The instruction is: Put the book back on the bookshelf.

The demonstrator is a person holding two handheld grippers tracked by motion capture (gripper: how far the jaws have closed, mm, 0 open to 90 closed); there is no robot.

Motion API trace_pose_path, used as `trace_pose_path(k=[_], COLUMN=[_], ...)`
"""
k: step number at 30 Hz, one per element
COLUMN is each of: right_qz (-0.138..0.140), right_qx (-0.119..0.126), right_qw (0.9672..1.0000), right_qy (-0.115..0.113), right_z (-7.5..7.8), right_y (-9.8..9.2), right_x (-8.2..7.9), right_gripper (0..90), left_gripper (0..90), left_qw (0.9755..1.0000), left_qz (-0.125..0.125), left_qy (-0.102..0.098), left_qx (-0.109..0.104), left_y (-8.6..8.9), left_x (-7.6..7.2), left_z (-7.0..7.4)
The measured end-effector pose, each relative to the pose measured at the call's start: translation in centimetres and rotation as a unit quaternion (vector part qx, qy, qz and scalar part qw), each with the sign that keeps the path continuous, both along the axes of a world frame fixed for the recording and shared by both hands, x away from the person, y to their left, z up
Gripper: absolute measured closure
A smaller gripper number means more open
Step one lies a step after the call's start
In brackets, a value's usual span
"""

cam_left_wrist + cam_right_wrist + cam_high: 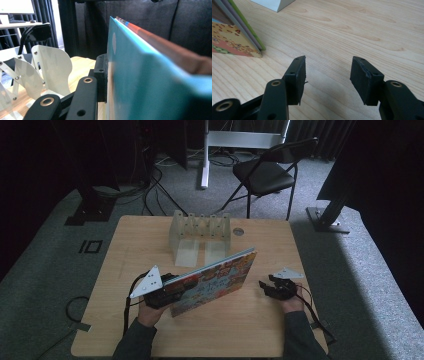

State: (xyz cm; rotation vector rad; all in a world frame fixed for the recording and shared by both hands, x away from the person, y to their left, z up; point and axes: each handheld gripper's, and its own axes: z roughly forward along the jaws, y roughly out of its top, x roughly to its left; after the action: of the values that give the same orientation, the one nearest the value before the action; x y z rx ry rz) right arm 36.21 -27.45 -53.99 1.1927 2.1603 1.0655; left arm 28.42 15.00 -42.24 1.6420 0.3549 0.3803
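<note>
A thin stack of picture books (215,280) with a colourful cover stands tilted on its lower edge near the middle of the wooden table (240,325). My left gripper (175,285) is shut on its left end. In the left gripper view one black finger (100,72) presses flat on the teal back cover (150,82); the other jaw is hidden behind the books. My right gripper (267,286) rests low over the table to the right of the books, open, with bare wood between its jaws (327,75). A corner of the books (234,37) lies ahead and to its left.
A pale slotted rack (200,232) stands at the table's far middle, its curved dividers (50,67) close beside the left gripper. A small round disc (238,232) lies right of the rack. A black folding chair (265,170) stands beyond the table.
</note>
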Motion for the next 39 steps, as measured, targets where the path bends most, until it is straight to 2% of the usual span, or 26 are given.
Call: trace_pose_path(k=[7, 10, 17, 27, 32, 36, 39], right_qz=[-0.005, -0.011, -0.021, -0.027, -0.028, -0.031, -0.031], right_qx=[-0.004, 0.002, 0.006, 0.007, 0.007, 0.003, 0.000], right_qw=[1.0000, 0.9999, 0.9996, 0.9994, 0.9993, 0.9992, 0.9991], right_qy=[0.006, 0.010, 0.016, 0.021, 0.023, 0.026, 0.028], right_z=[-0.5, -0.6, -0.9, -1.1, -1.1, -1.1, -1.1], right_y=[-0.1, -0.4, -0.9, -1.1, -1.2, -1.2, -1.1], right_x=[0.3, 0.4, 0.5, 0.7, 0.7, 0.8, 0.8], right_gripper=[44.9, 44.8, 44.1, 43.3, 42.8, 42.5, 41.7], left_gripper=[71.2, 69.9, 69.8, 64.9, 67.0, 72.9, 75.6], left_qw=[1.0000, 0.9994, 0.9991, 0.9982, 0.9988, 0.9994, 0.9994], left_qz=[0.006, 0.023, 0.028, 0.040, 0.033, 0.016, 0.012], left_qy=[-0.006, -0.021, -0.030, -0.041, -0.035, -0.029, -0.030], left_qx=[0.001, 0.014, 0.011, 0.013, 0.009, 0.009, 0.010], left_y=[0.0, -0.2, -0.2, -0.2, -0.2, -0.2, -0.2], left_x=[0.0, -0.1, -0.1, -0.1, 0.0, 0.1, 0.0], left_z=[0.0, -0.1, -0.2, -0.5, -0.5, -0.5, -0.5])
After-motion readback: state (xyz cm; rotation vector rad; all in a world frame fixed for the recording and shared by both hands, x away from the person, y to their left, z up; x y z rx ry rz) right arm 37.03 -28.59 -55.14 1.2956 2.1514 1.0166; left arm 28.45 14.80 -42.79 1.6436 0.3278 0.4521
